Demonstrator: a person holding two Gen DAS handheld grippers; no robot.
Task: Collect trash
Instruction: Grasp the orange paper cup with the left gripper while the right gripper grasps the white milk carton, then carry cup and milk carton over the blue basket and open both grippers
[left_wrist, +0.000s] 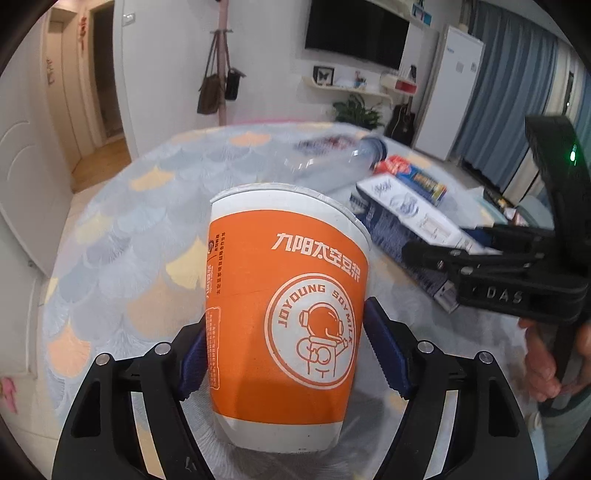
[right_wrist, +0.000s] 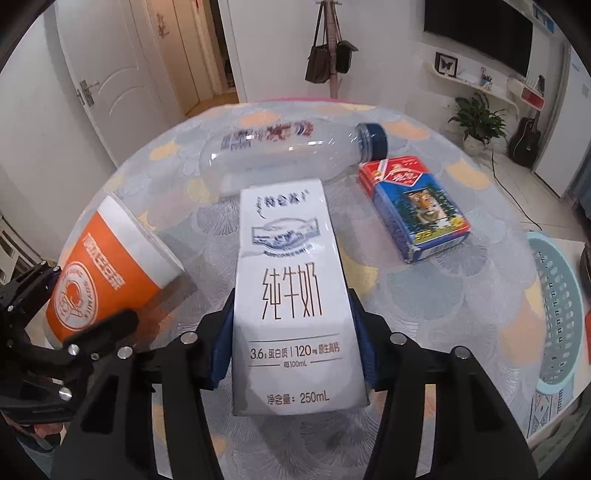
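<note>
So far nothing looks binned. The orange paper cup (left_wrist: 284, 317) sits between the blue pads of the left hand-held gripper (left_wrist: 284, 343), clenched on its lower half and tipped a little; in the right wrist view it hangs at the left edge of the round counter (right_wrist: 461, 295), apparently lifted off the surface, though contact under its base cannot be ruled out. The white milk carton (right_wrist: 291, 306) is likewise pinched at its sides by the right hand-held gripper (right_wrist: 291, 343), its top end pointing toward the middle of the counter.

Further out, two pieces lie untouched on the patterned cloth: a clear plastic bottle (right_wrist: 280, 155) on its side with its dark cap to the right, just beyond the carton's far end, and a blue and red cigarette pack (right_wrist: 413, 206) lying flat, just beside the cap.

Off the counter's right edge stands a light blue perforated basket (right_wrist: 557, 314), which I take to be the trash bin; what shows of its inside looks empty.

By my reckoning the job is early: two items are in hand but not yet dropped, and two remain to be picked up afterward.
</note>
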